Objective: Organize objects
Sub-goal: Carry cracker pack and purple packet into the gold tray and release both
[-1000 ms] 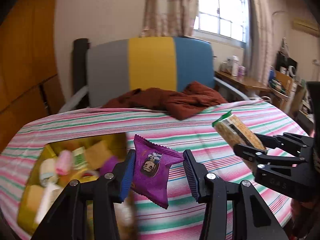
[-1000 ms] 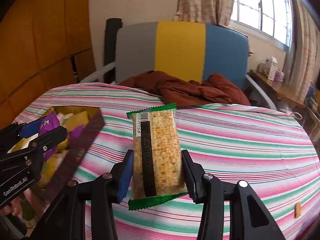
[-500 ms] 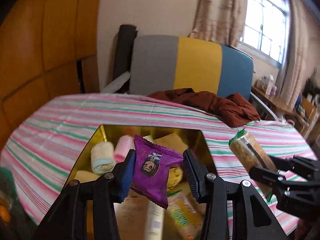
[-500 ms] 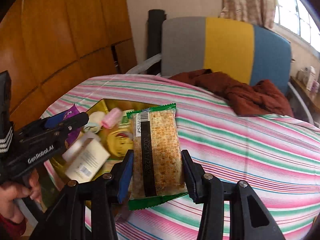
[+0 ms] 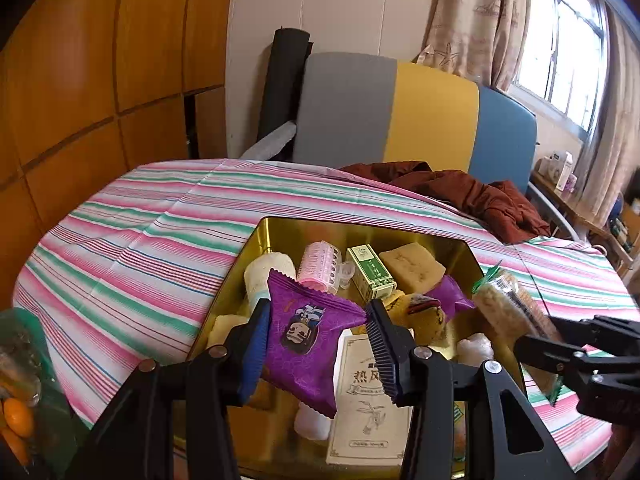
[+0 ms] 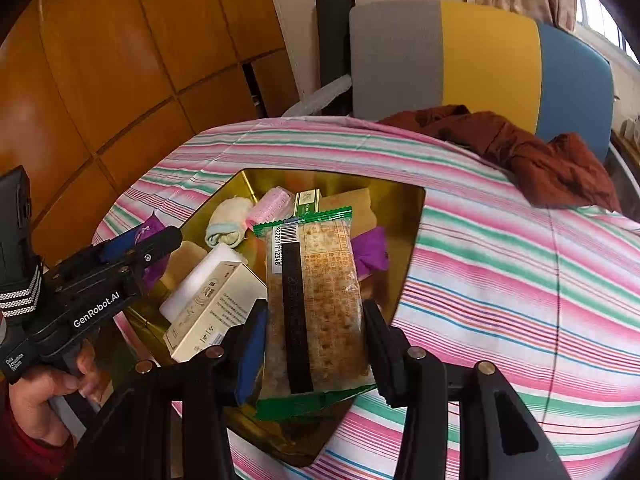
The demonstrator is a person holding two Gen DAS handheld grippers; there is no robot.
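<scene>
My left gripper [image 5: 318,342] is shut on a purple snack packet [image 5: 308,334] and holds it above the gold tin [image 5: 288,232]. My right gripper [image 6: 314,344] is shut on a green-edged cracker packet [image 6: 316,296], held over the tin's [image 6: 408,240] right side. The tin holds several items: a pink roller [image 5: 320,266], a green box [image 5: 370,272], a rolled towel [image 6: 226,226], a cream box [image 6: 216,312] and another purple packet [image 6: 372,254]. The right gripper with its crackers [image 5: 508,308] shows in the left wrist view; the left gripper [image 6: 120,256] shows in the right wrist view.
The tin sits on a striped tablecloth [image 5: 132,248]. A brown cloth [image 5: 472,196] lies at the table's far edge before a grey, yellow and blue chair [image 5: 400,112]. A bag with orange fruit [image 5: 18,416] is at the lower left. Wooden panels [image 6: 120,60] stand left.
Both grippers have swung left from over the bare tablecloth to above the tin, each still holding its packet. The tin's contents are now in full view.
</scene>
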